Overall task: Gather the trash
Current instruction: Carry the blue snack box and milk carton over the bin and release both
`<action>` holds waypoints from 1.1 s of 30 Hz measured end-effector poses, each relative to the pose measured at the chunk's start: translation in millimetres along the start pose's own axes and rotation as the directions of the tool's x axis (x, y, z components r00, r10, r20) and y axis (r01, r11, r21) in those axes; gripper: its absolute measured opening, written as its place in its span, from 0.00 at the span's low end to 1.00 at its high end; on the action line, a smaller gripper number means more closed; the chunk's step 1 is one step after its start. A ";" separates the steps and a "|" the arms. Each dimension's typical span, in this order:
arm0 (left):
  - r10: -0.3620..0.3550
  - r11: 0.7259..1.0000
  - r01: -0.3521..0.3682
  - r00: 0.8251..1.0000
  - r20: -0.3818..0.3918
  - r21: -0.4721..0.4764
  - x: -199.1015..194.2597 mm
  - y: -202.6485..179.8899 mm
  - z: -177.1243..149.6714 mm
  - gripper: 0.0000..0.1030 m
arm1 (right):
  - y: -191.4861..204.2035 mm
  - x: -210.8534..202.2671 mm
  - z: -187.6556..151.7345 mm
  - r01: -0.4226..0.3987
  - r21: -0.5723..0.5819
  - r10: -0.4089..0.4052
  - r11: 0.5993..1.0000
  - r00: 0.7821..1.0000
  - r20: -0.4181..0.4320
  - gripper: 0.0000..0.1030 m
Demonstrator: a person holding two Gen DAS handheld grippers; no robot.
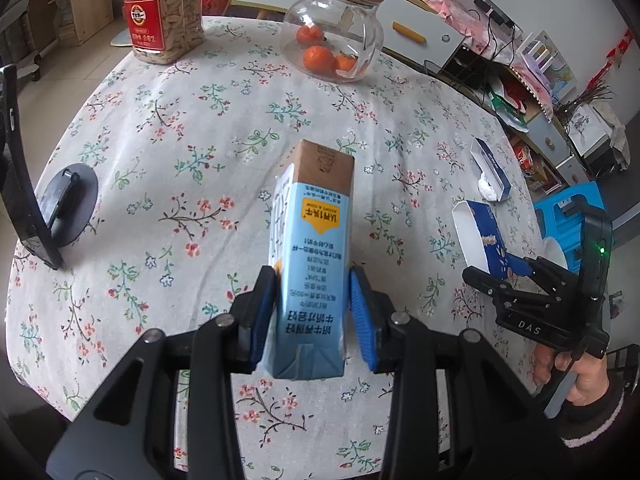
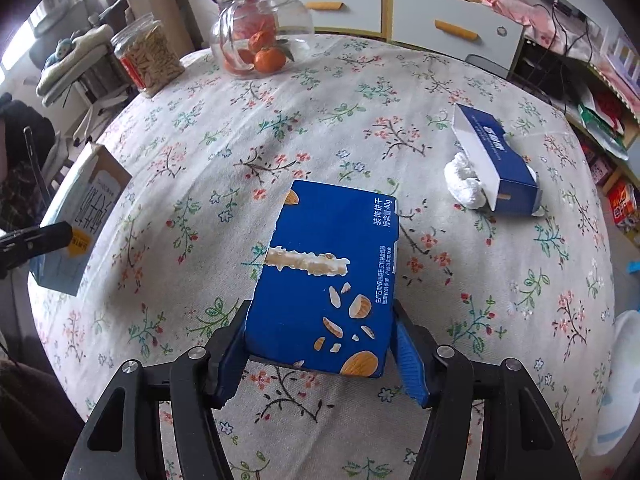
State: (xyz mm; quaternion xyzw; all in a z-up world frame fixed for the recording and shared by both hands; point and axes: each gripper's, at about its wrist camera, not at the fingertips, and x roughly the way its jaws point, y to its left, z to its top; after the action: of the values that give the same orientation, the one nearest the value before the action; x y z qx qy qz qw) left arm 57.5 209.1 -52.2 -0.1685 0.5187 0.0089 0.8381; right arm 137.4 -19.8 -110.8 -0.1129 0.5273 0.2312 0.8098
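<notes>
Floral cloth is spread over the round table [image 1: 168, 128], and white drawers with orange handles are seen behind it. At the far side a glass jar [image 1: 334, 32] with a wooden lid is stood, with oranges [image 1: 318, 58] kept inside, and a plastic jar of seeds [image 1: 164, 12] with a red label is placed to its left. A black round stand [image 1: 70, 204] is seen at the left edge in the left wrist view.

The left gripper [image 1: 314, 300] is clenched on a light blue milk carton [image 1: 310, 264], which is held above the cloth with its brown end pointed away from the camera; the blue pads are pressed against its two sides. The same carton [image 2: 76, 216] is seen at the left edge of the right wrist view.

The right gripper [image 2: 320, 344] is closed on a dark blue biscuit box [image 2: 328, 280], printed with almonds and torn open at its far end; it is gripped by its near end and held above the table. In the left wrist view this box [image 1: 480, 240] is shown with its white inside exposed.

Further right on the table an open dark blue box [image 2: 496, 160] is lain, with crumpled white tissue [image 2: 466, 184] touching its near side.
</notes>
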 end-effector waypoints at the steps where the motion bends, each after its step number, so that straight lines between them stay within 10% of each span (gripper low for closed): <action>1: 0.000 1.000 0.000 1.000 0.000 0.002 0.6 -1.6 0.3 0.38 | -2.8 -3.1 -0.9 0.001 0.009 -0.001 1.000 1.000 0.004 0.63; 15: -0.036 0.998 0.037 0.999 -0.010 0.058 16.6 -52.8 11.2 0.38 | -97.1 -56.4 -6.9 0.037 0.210 -0.056 0.977 0.995 0.085 0.63; 33: -0.093 0.981 0.100 0.994 -0.049 0.168 53.7 -158.8 8.4 0.38 | -270.1 -119.0 -92.7 0.113 0.553 -0.170 0.826 0.984 0.053 0.63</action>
State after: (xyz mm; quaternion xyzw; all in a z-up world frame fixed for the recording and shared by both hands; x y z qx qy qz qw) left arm 119.6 53.2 -52.2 -0.1214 0.5257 -0.0796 0.8382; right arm 156.2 -324.1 -58.2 0.0962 0.5203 0.0156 0.8484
